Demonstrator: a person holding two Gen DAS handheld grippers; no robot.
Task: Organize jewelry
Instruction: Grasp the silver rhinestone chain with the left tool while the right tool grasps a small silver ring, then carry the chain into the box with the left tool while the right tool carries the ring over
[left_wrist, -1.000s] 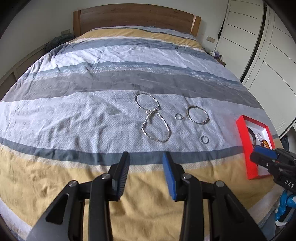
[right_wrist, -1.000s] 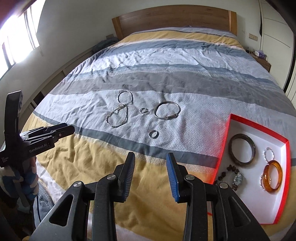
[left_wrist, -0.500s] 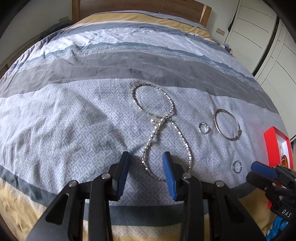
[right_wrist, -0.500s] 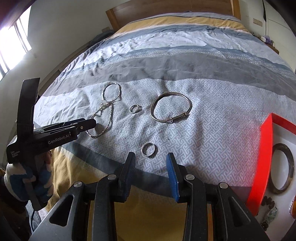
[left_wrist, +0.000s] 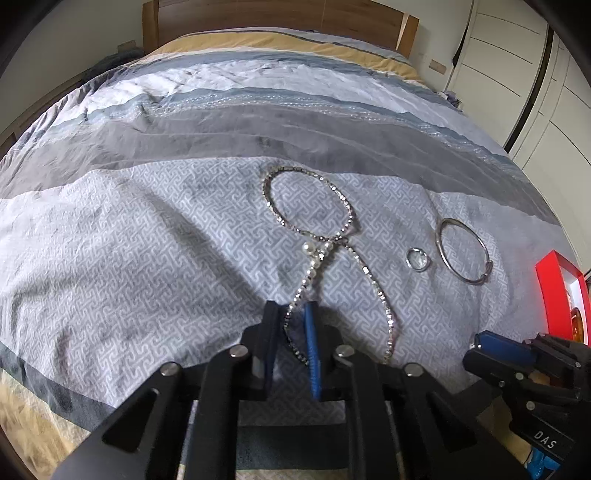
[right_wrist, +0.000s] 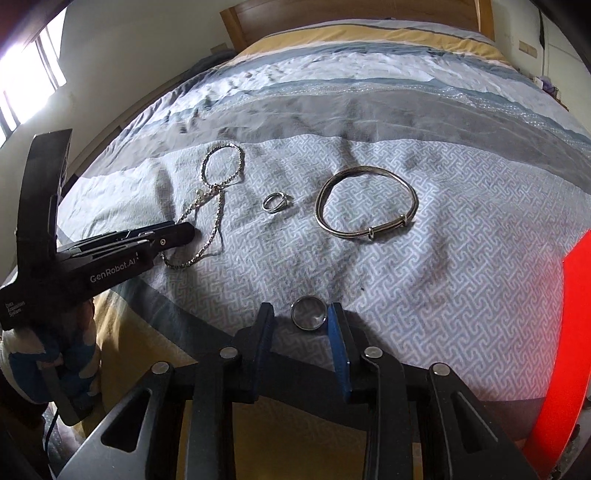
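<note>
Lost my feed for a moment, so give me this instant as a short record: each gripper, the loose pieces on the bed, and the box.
left gripper: fingers narrowed around the chain necklace, near loop between them
right gripper: open, plain ring between its fingers, on the duvet
still loose: small ring, silver bangle
red box: at right edge, contents mostly out of view

A striped bedspread (left_wrist: 184, 236) covers the bed below a wooden headboard (left_wrist: 273, 14), white wardrobe doors (left_wrist: 517, 74) stand alongside, and daylight pours through a window (right_wrist: 26, 88).
</note>
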